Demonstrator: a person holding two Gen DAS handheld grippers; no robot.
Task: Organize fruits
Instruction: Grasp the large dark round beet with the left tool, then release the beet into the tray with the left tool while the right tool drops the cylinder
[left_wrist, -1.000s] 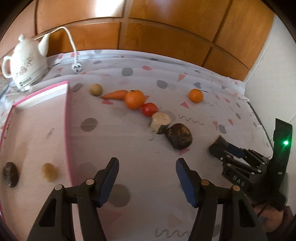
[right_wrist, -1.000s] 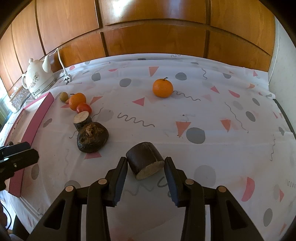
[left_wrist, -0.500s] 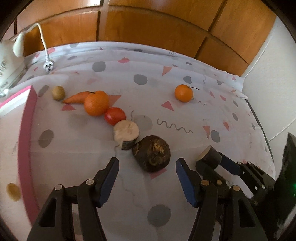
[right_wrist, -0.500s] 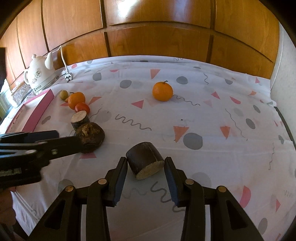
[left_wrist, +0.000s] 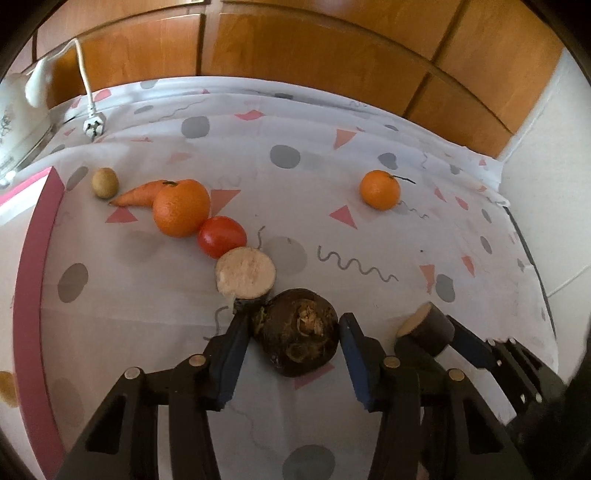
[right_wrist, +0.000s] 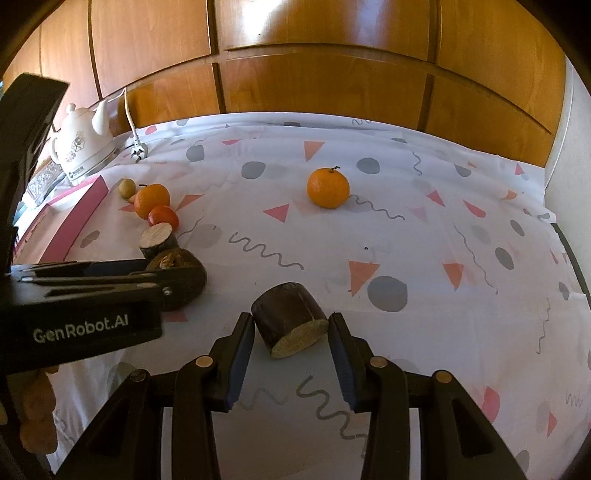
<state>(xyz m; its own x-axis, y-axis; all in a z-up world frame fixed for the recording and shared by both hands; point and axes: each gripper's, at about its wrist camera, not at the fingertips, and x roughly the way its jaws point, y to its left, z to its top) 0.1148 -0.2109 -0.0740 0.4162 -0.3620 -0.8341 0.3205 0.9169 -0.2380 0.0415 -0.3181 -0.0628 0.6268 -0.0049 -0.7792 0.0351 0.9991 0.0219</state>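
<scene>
Patterned white tablecloth (left_wrist: 369, 155): left gripper (left_wrist: 293, 332), jaws just closing, bracketed the dark knobbly round root (left_wrist: 297, 330); right gripper (right_wrist: 291, 332) clamped a dark cut cylinder chunk (right_wrist: 290, 319).

Two oranges (left_wrist: 181, 207) (left_wrist: 380, 189), one tomato (left_wrist: 221, 236), one carrot (left_wrist: 135, 194), three dark root pieces (left_wrist: 299, 330) (left_wrist: 245, 275) (right_wrist: 290, 319).

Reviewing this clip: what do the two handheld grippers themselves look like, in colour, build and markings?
Both are matte black plastic. The left gripper and right gripper each have two angular fingers lined with dark blue ribbed pads and round brass-coloured pivot pins. In the right wrist view, the left gripper's boxy body carries white "GenRobot.AI" lettering. No cables or sleeves show.
</scene>
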